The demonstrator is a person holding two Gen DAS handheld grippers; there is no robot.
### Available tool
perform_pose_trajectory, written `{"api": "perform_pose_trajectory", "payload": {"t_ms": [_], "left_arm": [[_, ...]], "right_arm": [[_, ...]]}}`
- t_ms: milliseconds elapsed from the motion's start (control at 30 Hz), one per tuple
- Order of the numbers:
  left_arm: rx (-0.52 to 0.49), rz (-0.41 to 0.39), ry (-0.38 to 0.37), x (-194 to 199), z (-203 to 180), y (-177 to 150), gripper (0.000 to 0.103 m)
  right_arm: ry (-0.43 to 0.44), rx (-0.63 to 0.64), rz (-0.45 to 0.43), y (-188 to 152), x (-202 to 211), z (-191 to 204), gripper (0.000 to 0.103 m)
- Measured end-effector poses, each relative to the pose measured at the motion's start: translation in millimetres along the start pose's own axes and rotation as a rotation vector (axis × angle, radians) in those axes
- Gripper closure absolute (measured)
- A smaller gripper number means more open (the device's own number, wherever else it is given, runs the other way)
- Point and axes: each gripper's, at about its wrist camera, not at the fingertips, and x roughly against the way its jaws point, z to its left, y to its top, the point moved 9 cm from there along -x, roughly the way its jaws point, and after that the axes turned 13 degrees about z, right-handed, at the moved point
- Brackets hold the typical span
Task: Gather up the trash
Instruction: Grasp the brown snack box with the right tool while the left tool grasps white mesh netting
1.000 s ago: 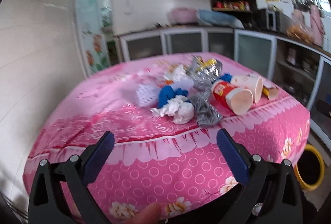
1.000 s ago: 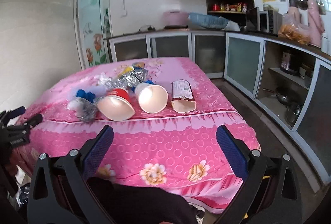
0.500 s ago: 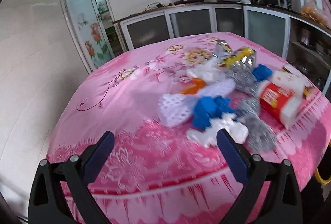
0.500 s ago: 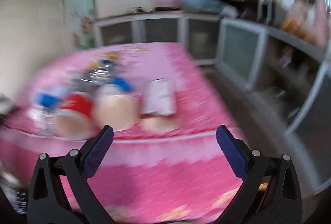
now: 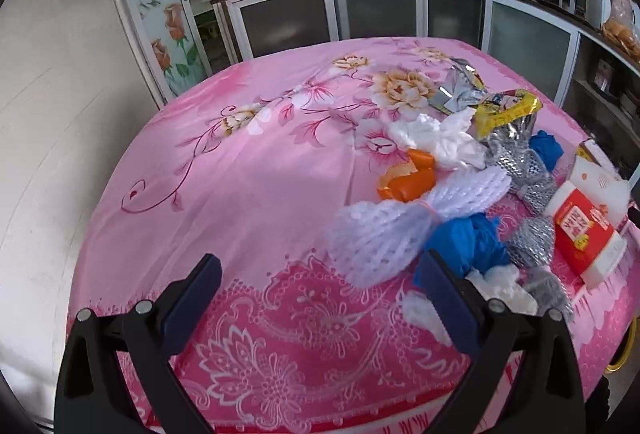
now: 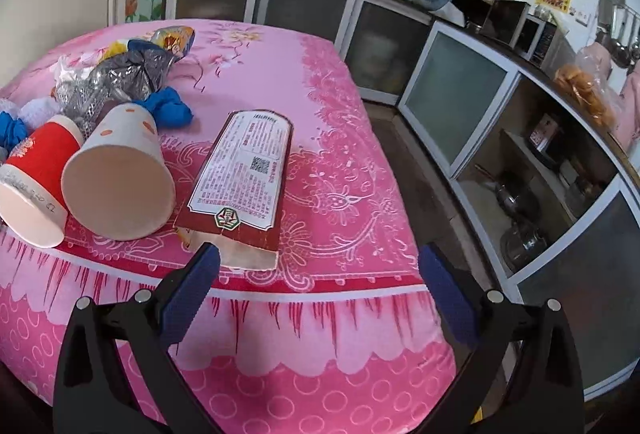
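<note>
Gaping wide and empty, both tongs, left (image 5: 318,286) and right (image 6: 318,278), face white foam netting (image 5: 384,234) and a flat carton (image 6: 244,185).

Red cup (image 6: 34,181) cropped at left edge

Pink floral tablecloth (image 5: 248,169); red-white cup (image 6: 34,173); blue bag (image 5: 468,242).

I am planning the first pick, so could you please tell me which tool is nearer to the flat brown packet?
Right. The right tool is open just short of the flat brown packet; the left tool is open over by the white foam net.
</note>
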Motion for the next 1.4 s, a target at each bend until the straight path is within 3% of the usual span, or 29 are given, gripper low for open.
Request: {"api": "perform_pose_trajectory", "payload": {"t_ms": [200, 333, 467, 533, 667, 700, 800, 867, 900, 967, 1200, 1400], "left_arm": [[0.005, 0.077, -0.030, -34, 5, 14, 0.008], [0.011, 0.129, -0.094, -56, 5, 20, 0.008], [0.017, 0.127, -0.174, -65, 2, 28, 0.008], [0.011, 0.126, -0.211, -67, -1, 30, 0.008], [-0.025, 0.126, -0.240, -73, -7, 34, 0.009], [-0.024, 0.125, -0.247, -74, -7, 35, 0.010], [-0.008, 0.133, -0.332, -74, -12, 37, 0.040], [-0.035, 0.127, -0.377, -70, -20, 38, 0.068], [-0.052, 0.120, -0.372, -68, -24, 37, 0.070], [-0.112, 0.088, -0.329, -64, -31, 37, 0.095], [-0.156, 0.046, -0.294, -50, -32, 33, 0.098], [-0.125, 0.009, -0.336, -26, -19, 30, 0.098]], "right_arm": [[0.038, 0.011, 0.024, 9, -15, 9, 0.008], [0.043, 0.031, 0.034, 15, -23, 13, 0.008], [0.066, 0.045, 0.054, 19, -29, 18, 0.010], [0.067, 0.052, 0.062, 21, -32, 20, 0.024], [0.084, 0.061, 0.074, 24, -34, 22, 0.031], [0.083, 0.060, 0.071, 25, -33, 23, 0.038], [0.106, 0.067, 0.083, 24, -34, 28, 0.056], [0.109, 0.072, 0.081, 24, -32, 31, 0.069], [0.100, 0.070, 0.076, 25, -32, 31, 0.077], [0.107, 0.067, 0.068, 25, -31, 33, 0.083], [0.091, 0.047, 0.025, 26, -19, 32, 0.094], [0.067, 0.029, -0.015, 29, -3, 25, 0.099]]}}
